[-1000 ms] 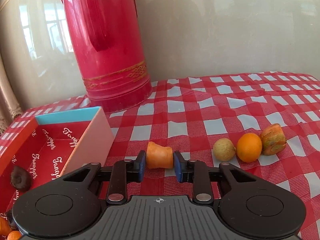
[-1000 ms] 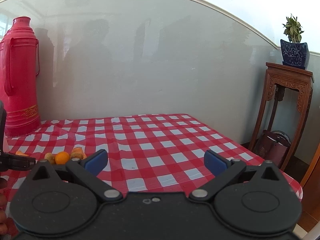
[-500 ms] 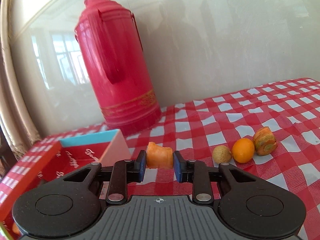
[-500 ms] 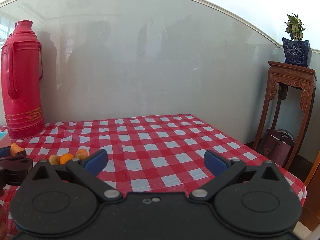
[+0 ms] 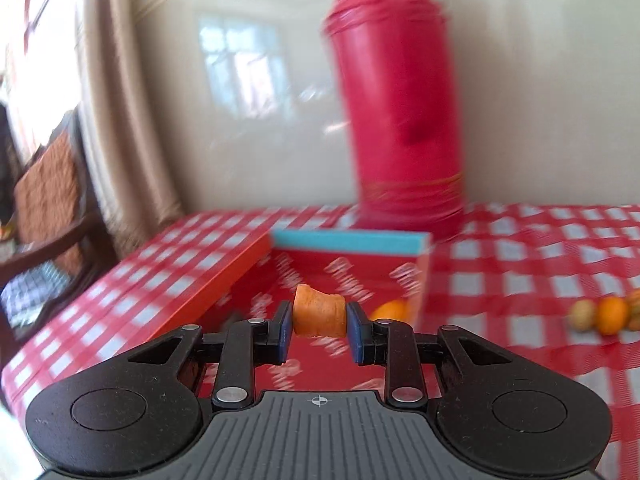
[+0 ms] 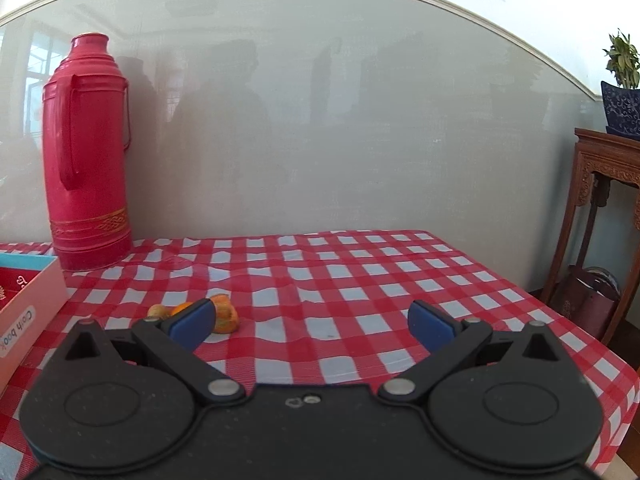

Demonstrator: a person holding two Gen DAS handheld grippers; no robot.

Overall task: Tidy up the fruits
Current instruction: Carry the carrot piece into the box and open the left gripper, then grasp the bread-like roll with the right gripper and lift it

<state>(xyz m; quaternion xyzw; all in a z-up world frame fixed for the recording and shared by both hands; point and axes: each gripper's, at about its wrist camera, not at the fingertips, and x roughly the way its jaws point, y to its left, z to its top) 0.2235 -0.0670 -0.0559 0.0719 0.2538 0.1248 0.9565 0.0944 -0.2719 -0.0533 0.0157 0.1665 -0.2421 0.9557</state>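
My left gripper (image 5: 319,330) is shut on an orange fruit piece (image 5: 319,315), carried in the air over the open red box (image 5: 352,242) with a blue rim. An orange fruit (image 5: 390,310) lies inside the box near its right wall. Three more fruits (image 5: 608,314) sit in a row on the checked cloth to the right. In the right wrist view my right gripper (image 6: 312,320) hangs open above the cloth, nothing between its blue pads; the same fruits (image 6: 224,314) lie just behind its left finger, and the box's side (image 6: 24,312) shows at the left edge.
A tall red thermos (image 5: 400,120) (image 6: 88,152) stands against the wall behind the box. The red-and-white checked tablecloth (image 6: 360,280) stretches right to the table's edge. A wooden chair (image 5: 48,208) stands left of the table, a carved wooden stand (image 6: 600,208) with a potted plant at the right.
The left gripper swung left and rose with the fruit piece, from above the cloth to over the box. The right view turned slightly left, bringing the box's side into sight.
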